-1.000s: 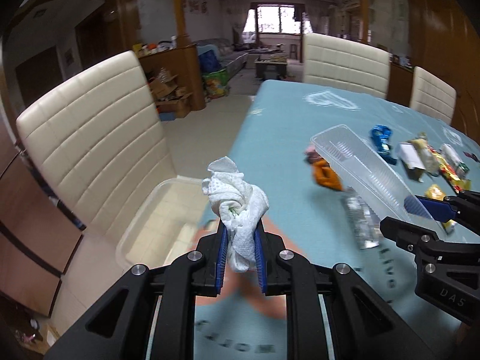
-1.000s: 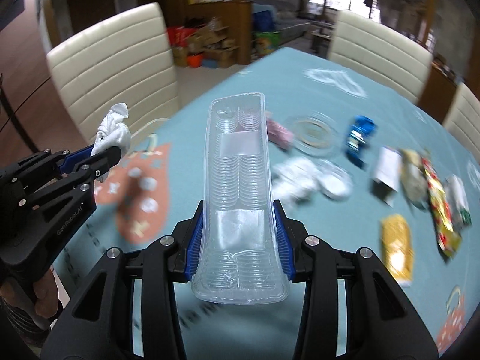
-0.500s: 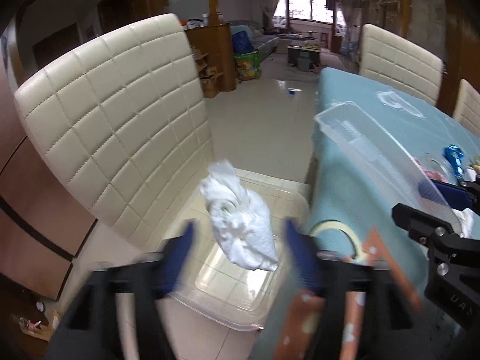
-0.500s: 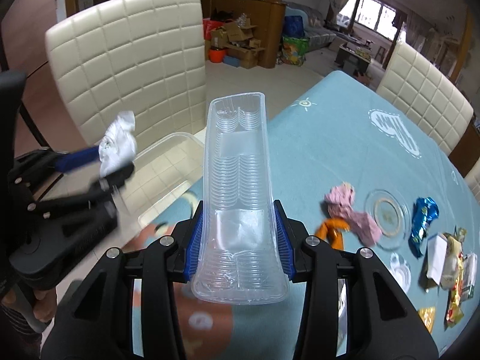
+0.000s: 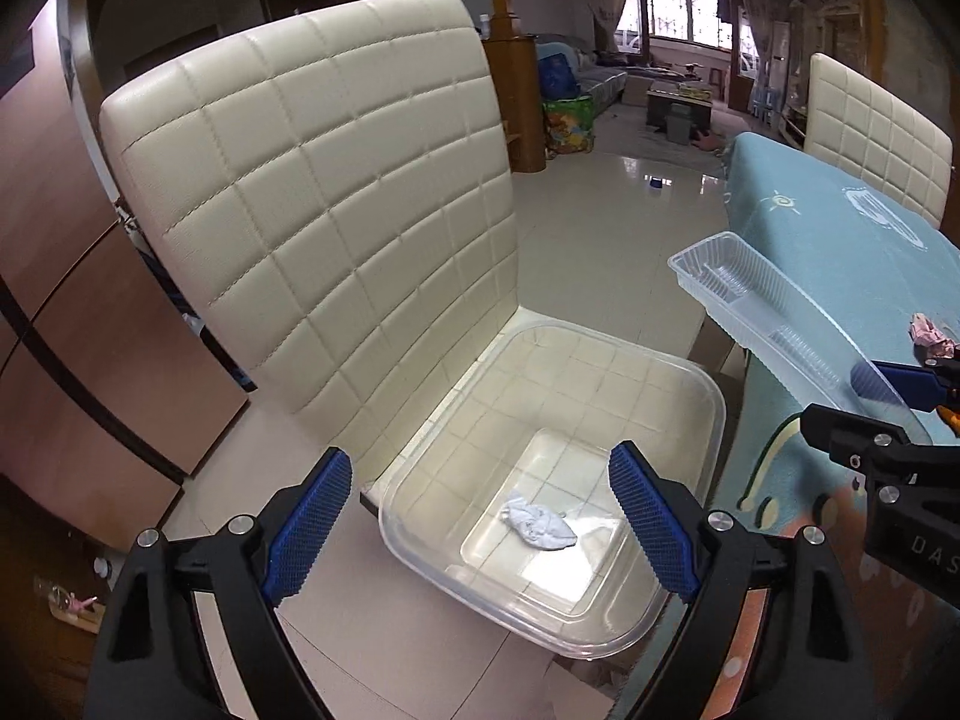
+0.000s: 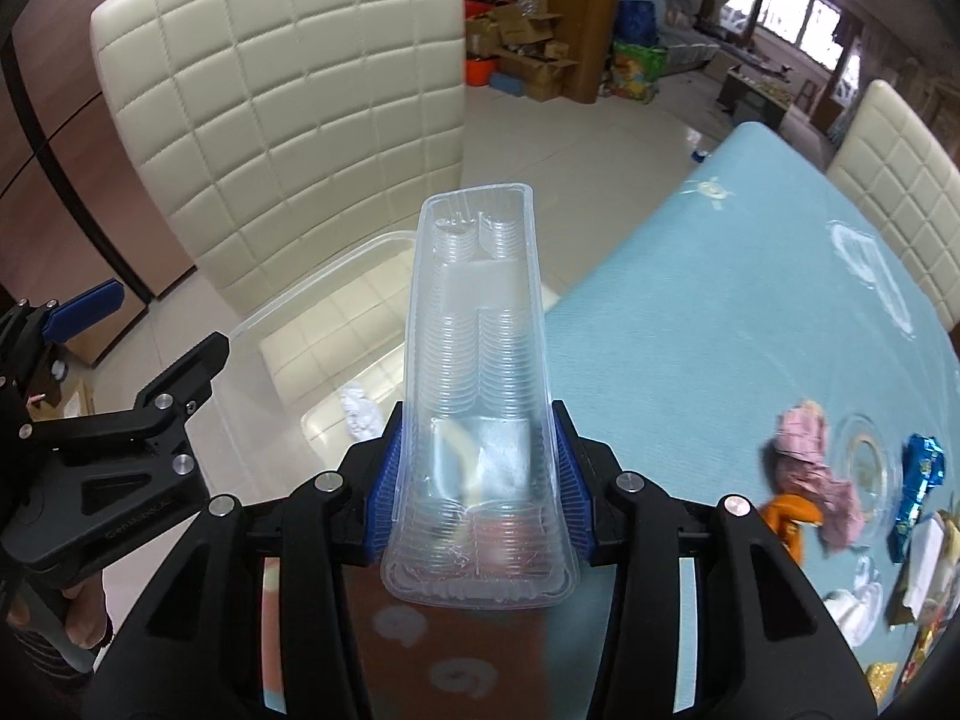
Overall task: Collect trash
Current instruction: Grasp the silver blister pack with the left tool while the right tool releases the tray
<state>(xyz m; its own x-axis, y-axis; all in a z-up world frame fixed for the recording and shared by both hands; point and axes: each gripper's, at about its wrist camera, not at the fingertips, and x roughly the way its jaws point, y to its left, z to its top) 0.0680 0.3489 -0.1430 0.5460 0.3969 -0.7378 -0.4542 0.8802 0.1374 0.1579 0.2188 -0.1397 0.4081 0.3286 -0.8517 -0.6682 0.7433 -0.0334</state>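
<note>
One tissue (image 5: 538,528) has just dropped from my left gripper (image 5: 480,525), jaws opening wide and empty, into the bin (image 5: 711,402) below, while my right gripper (image 6: 477,495), jaws easing apart, holds the tray (image 6: 480,360) for dropping next.

- Cream quilted chair (image 5: 336,192) standing nr table w/ blue cloth (image 5: 840,228)
- Glossy tile floor (image 5: 606,210) reflecting daylight
- Barred window (image 5: 690,12) glowing at rear
- Cardboard boxes (image 6: 528,60) sitting by wood shelf

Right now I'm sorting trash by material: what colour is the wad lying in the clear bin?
White, a crumpled tissue wad; the left wrist view shows it best.
</note>
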